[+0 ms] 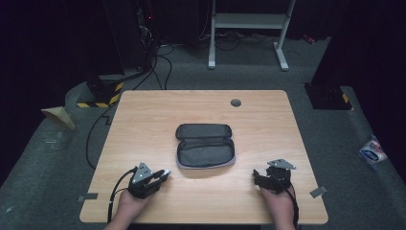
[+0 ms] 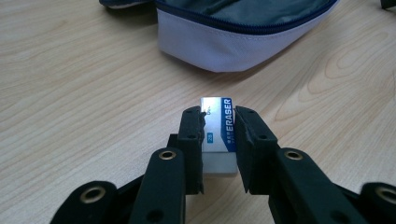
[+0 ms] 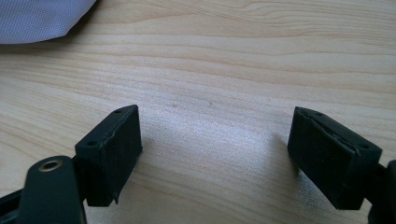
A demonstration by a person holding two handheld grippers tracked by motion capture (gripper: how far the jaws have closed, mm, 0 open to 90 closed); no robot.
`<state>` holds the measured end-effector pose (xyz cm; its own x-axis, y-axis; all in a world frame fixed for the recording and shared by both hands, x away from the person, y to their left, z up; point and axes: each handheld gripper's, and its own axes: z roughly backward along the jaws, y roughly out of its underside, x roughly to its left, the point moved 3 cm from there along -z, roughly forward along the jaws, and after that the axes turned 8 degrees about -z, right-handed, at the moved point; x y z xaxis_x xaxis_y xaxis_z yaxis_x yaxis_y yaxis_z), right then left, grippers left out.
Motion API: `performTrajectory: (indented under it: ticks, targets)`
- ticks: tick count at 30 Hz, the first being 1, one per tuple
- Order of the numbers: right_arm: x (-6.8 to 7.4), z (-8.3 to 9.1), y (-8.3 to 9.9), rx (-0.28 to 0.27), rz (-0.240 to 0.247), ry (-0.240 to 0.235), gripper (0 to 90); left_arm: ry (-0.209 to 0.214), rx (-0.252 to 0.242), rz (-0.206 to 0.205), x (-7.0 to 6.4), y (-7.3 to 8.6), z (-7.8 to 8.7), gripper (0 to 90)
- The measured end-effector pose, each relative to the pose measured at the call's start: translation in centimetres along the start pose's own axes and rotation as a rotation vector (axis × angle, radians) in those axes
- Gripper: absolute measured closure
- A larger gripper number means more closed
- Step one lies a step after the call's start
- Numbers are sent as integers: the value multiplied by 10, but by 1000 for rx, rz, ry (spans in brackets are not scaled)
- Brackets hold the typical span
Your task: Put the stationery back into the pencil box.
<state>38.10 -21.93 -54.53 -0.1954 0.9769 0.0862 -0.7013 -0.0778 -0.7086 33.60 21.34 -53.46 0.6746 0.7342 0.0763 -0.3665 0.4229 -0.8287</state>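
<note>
Eraser [image 2: 218, 135], white in blue-lettered sleeve, sits clamped by left gripper [image 2: 219, 122].

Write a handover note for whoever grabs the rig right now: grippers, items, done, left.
Left gripper: shut on the eraser, held low over the table at the near left, jaws pointing at the pencil case.
Right gripper: open, holding nothing, over bare wood at the near right.
Pencil case: mid-table, unzipped and lying open; nothing can be made out inside it from the high view.
Done: eraser gripped.
Left, as it looks: carry the eraser into the open case, release, then probably zip it shut, with the right gripper free to steady the case.
</note>
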Motion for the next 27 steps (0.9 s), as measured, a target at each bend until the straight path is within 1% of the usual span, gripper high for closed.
performTrajectory:
  ticks: [3, 4, 5, 7, 9, 12, 15, 18, 21, 27]
  targets:
    - [0, 0, 0, 0, 0, 0, 173, -8, -13, 4, 1, -2, 2, 727]
    - [0, 0, 0, 0, -1, 0, 173, -12, -14, -1, 2, -3, 3, 728]
    - [0, 0, 0, 0, -1, 0, 173, -13, -22, 8, 1, -4, 4, 727]
    - [0, 0, 0, 1, -1, 0, 173, -16, -28, 4, 2, -6, 5, 727]
    - [0, 0, 0, 0, -1, 0, 173, -11, -35, 18, 2, -8, 5, 727]
    - [0, 0, 0, 0, 0, 1, 173, -15, -33, 17, 4, -8, 5, 727]
    - [0, 0, 0, 1, -1, 0, 173, -15, -30, 35, 7, -10, 3, 728]
    - [0, 0, 0, 1, 1, -1, 173, -17, -33, 41, 7, -13, 2, 728]
    - [0, 1, 0, 2, 1, -2, 173, -18, -44, 57, 8, -16, 2, 727]
    - [0, 1, 1, 1, 2, -2, 173, -23, -61, 68, 9, -24, 2, 728]
